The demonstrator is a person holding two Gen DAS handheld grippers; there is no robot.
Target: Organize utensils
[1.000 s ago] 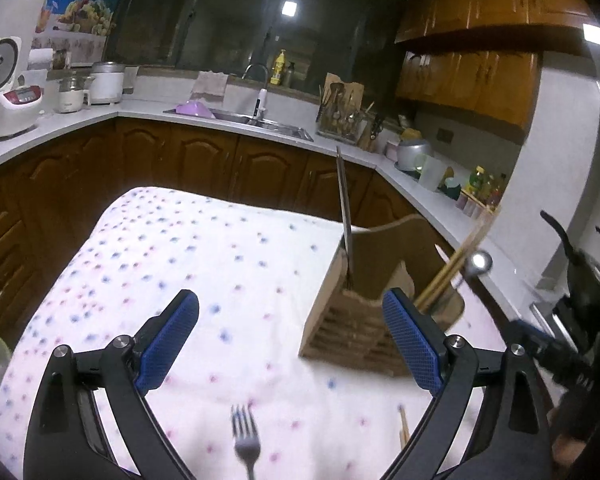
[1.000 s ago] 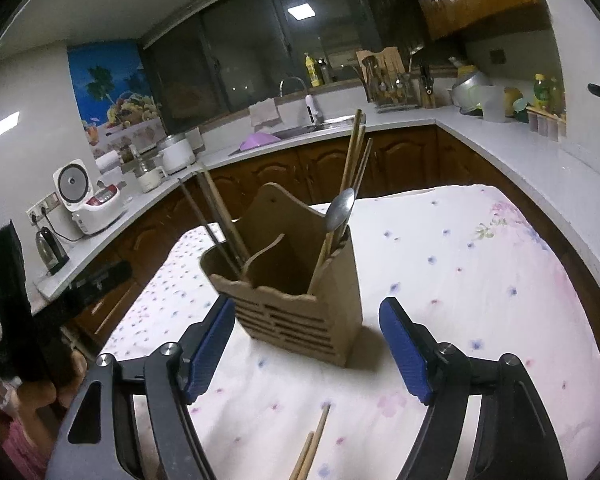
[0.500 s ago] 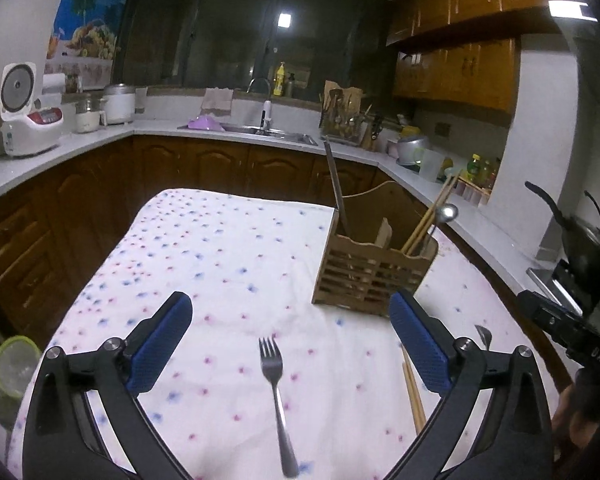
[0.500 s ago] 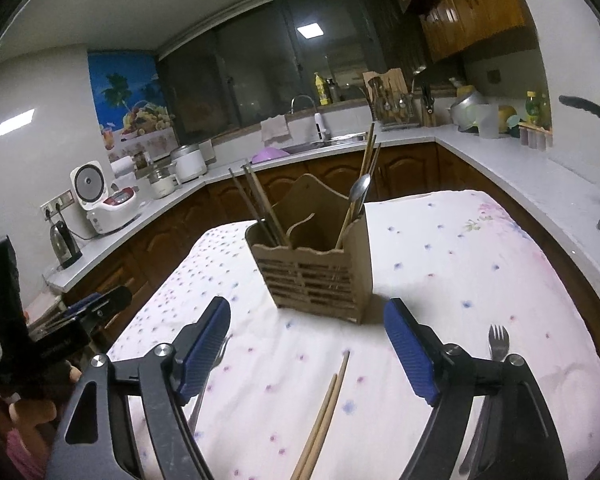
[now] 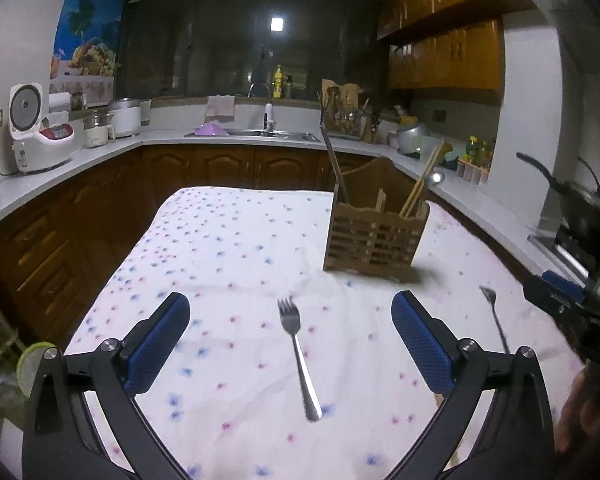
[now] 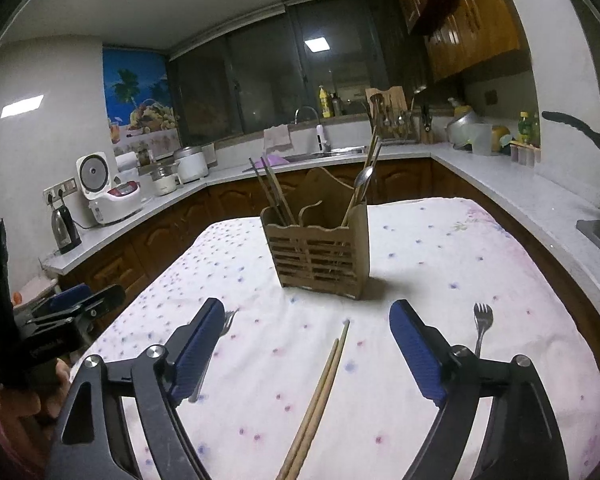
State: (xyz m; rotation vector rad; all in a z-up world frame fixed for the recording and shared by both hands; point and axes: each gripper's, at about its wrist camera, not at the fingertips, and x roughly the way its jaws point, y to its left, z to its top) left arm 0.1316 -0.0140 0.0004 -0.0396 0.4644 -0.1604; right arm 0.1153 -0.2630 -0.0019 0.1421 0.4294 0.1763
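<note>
A wooden utensil caddy [image 5: 374, 240] [image 6: 320, 256] stands on the flowered tablecloth [image 5: 228, 248], with chopsticks and a spoon upright in it. In the left wrist view a fork [image 5: 298, 352] lies on the cloth between the wide-open fingers of my left gripper [image 5: 289, 300], untouched. A second fork [image 5: 494, 312] [image 6: 480, 328] lies further right. In the right wrist view a pair of loose chopsticks [image 6: 320, 392] lies on the cloth under my right gripper [image 6: 307, 306], whose jaws are opening with nothing pressed between them. Its left finger half hides the first fork [image 6: 226, 320].
Each gripper shows at the other view's edge, the right one [image 5: 560, 300] and the left one [image 6: 72, 308]. An L-shaped counter holds a rice cooker [image 5: 36, 140] and a sink [image 5: 268, 133]. A black pan [image 5: 580, 208] sits on the stove at right.
Both grippers have drawn back from the caddy, which now looks smaller and farther off. The forks and loose chopsticks have come fully into view. Both pairs of jaws stand a little wider.
</note>
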